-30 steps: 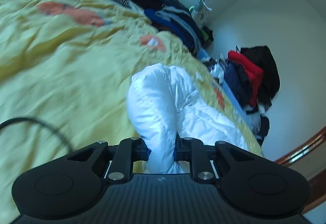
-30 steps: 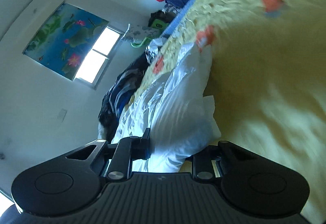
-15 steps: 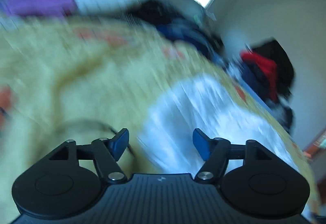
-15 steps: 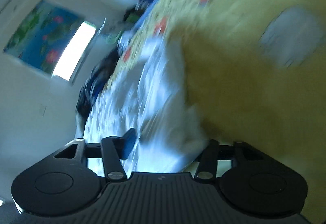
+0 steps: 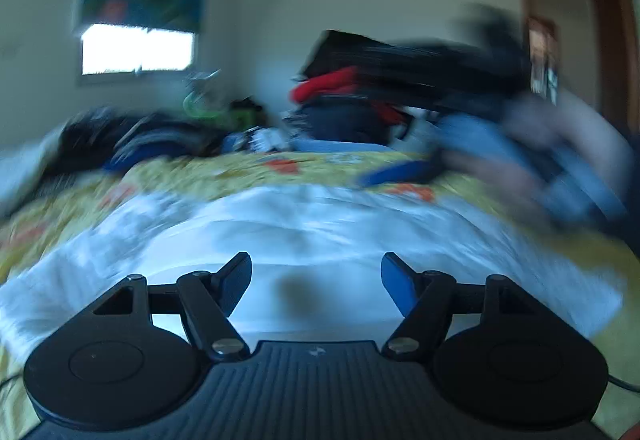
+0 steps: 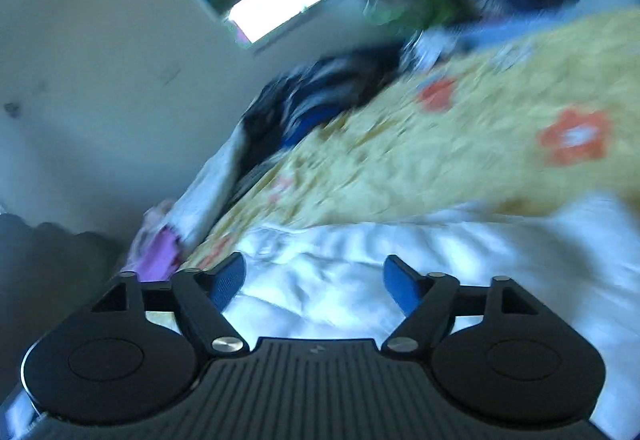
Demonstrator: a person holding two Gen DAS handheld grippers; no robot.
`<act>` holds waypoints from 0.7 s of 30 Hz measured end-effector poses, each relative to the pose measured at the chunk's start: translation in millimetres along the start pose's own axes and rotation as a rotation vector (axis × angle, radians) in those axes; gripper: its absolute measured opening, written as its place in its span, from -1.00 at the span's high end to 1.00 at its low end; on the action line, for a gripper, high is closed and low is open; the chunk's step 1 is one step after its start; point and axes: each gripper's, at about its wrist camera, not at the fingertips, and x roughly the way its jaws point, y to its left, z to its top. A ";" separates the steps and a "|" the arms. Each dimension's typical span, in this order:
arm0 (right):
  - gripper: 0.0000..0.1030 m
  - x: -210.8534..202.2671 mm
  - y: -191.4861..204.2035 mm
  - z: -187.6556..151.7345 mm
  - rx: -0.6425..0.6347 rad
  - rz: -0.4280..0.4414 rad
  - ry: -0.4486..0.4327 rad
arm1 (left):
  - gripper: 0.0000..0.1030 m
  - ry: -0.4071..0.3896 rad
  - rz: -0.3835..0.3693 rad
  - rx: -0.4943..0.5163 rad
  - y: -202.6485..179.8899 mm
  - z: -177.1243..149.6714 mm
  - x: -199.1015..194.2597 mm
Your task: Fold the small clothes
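Fingers (image 5: 236, 280) apart on our left gripper (image 5: 316, 280), right gripper (image 6: 314, 278) opening, nothing clamped, white garment (image 5: 320, 228) beneath; only left view shows blurred hand (image 5: 560, 160).

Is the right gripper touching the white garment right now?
Apart. The right wrist view shows the right gripper with its jaws opening, nothing between the fingers, and the white garment lying beyond them on the yellow bedspread.
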 end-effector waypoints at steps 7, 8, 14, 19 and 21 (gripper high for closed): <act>-0.56 94.1 -34.2 24.1 -0.061 -0.167 0.252 | -0.41 0.193 -0.033 -0.093 -6.5 -16.7 48.2; -0.56 98.3 -36.7 21.0 -0.070 -0.165 0.250 | -0.41 0.210 -0.041 -0.117 -2.3 -17.4 51.5; -0.92 124.1 -18.4 1.8 -0.235 -0.205 0.234 | -0.41 0.243 -0.068 -0.182 11.1 -22.6 64.3; -0.93 121.0 -18.7 -4.9 -0.276 -0.199 0.183 | -0.42 0.230 -0.069 -0.181 10.9 -21.9 62.3; -0.88 115.5 -19.3 -0.1 -0.250 -0.208 0.170 | -0.43 0.208 -0.075 -0.184 9.0 -23.3 54.7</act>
